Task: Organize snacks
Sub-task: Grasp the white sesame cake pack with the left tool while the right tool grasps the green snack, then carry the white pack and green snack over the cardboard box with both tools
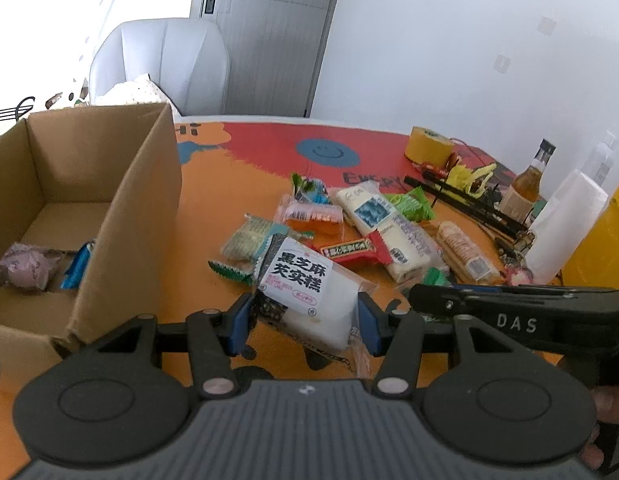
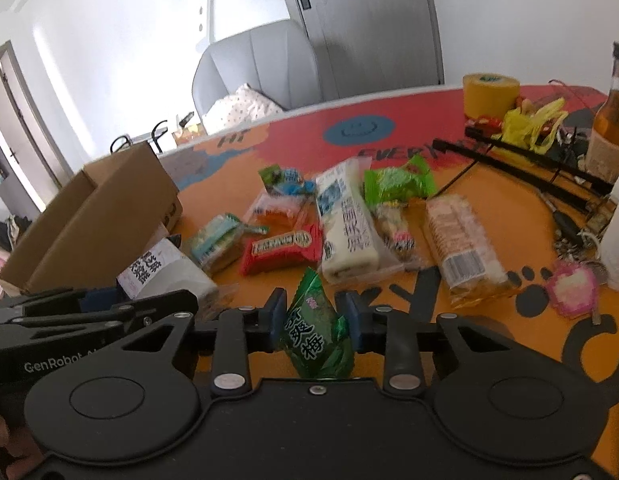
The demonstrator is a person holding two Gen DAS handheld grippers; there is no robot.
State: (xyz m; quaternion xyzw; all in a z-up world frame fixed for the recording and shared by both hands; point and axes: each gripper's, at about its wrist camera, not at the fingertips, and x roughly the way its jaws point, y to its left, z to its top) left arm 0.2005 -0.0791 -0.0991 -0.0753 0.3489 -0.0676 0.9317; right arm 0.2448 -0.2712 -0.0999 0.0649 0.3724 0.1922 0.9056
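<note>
My left gripper (image 1: 305, 322) is shut on a white sesame-cake packet (image 1: 301, 280) with black lettering, low over the orange table (image 1: 213, 208) just right of the cardboard box (image 1: 109, 216). The box holds a purple packet (image 1: 25, 268) and a blue packet (image 1: 78, 266). My right gripper (image 2: 315, 314) is shut on a green plum packet (image 2: 317, 336) that stands upright between its blue pads. Beyond both grippers lies a loose pile: a red packet (image 2: 281, 249), a long white packet (image 2: 345, 224) and several others. The box (image 2: 101, 216) is at the left in the right wrist view.
A yellow tape roll (image 1: 427, 146), a brown bottle (image 1: 529, 184), black rods (image 1: 465, 200) and a white paper roll (image 1: 565, 224) crowd the table's right side. A pink trinket (image 2: 573, 288) lies near the right edge. A grey armchair (image 1: 161, 64) stands behind the table.
</note>
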